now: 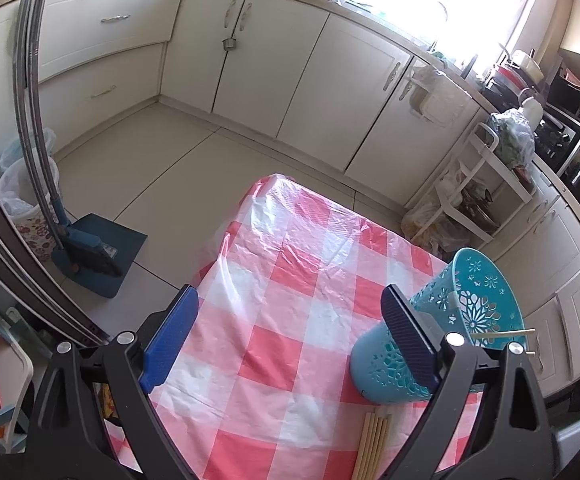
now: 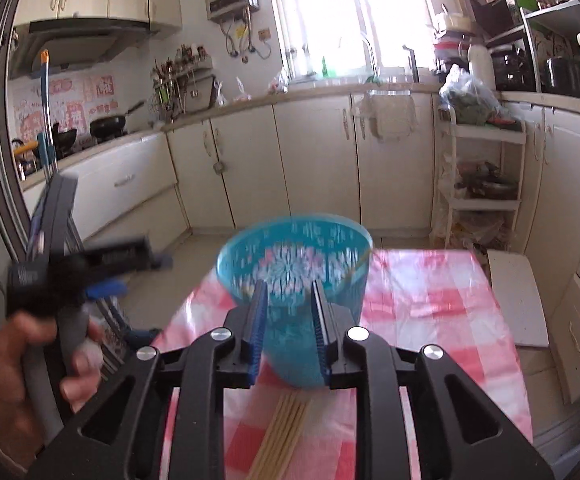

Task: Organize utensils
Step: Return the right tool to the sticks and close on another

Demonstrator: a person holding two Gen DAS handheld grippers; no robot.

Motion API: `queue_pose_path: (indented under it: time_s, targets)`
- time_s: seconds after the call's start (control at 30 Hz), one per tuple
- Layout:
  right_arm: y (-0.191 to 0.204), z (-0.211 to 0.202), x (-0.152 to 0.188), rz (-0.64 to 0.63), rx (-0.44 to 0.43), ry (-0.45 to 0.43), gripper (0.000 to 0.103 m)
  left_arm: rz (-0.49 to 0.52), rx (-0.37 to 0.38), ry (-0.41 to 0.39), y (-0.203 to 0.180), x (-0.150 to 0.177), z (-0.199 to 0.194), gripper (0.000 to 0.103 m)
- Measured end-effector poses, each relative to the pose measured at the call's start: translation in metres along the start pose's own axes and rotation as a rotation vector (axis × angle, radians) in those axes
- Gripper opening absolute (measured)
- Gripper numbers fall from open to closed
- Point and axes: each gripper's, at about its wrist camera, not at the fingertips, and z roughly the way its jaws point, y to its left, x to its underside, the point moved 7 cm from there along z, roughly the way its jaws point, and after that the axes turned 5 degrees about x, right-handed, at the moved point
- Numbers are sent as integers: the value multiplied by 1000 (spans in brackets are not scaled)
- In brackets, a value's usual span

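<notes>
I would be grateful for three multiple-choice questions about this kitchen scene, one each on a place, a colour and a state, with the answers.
1. Where do the loose chopsticks lie?
A. inside the holder
B. on the checked tablecloth, nearer the cameras than the holder
C. on the floor

2. What colour is the holder?
A. teal
B. yellow
C. black

3. How does the left gripper stand?
A. shut on a chopstick
B. shut on the holder
C. open, with nothing between its fingers

Answers:
1 B: the bundle rests on the tablecloth in front of the holder's base in both views.
2 A: its pierced wall is teal.
3 C: only cloth shows between the wide-apart blue pads.
</notes>
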Motion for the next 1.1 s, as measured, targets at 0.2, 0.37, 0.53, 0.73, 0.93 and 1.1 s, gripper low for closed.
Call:
queue_pose_path:
  time_s: [0.2,0.37,0.53,0.73,0.93,1.1]
  targets:
    - [-9,57,70,59,24,256,15,8,-5,7,0,3,0,89]
    - [-6,76,81,52,52,307,14,-2,-8,12,3,2,2,89]
    - [-3,83,90,30,63,329,14,5,-8,16,2,2,3,89]
    - [-2,85,91,-34,76,331,9,15,-15,24,1,5,6,89]
    - [-27,75,93,-69,94,351,7,95,-67,60,7,16,7,89]
    - [-56,70,95,37,93,344,7,196,-52,188,1,65,9,89]
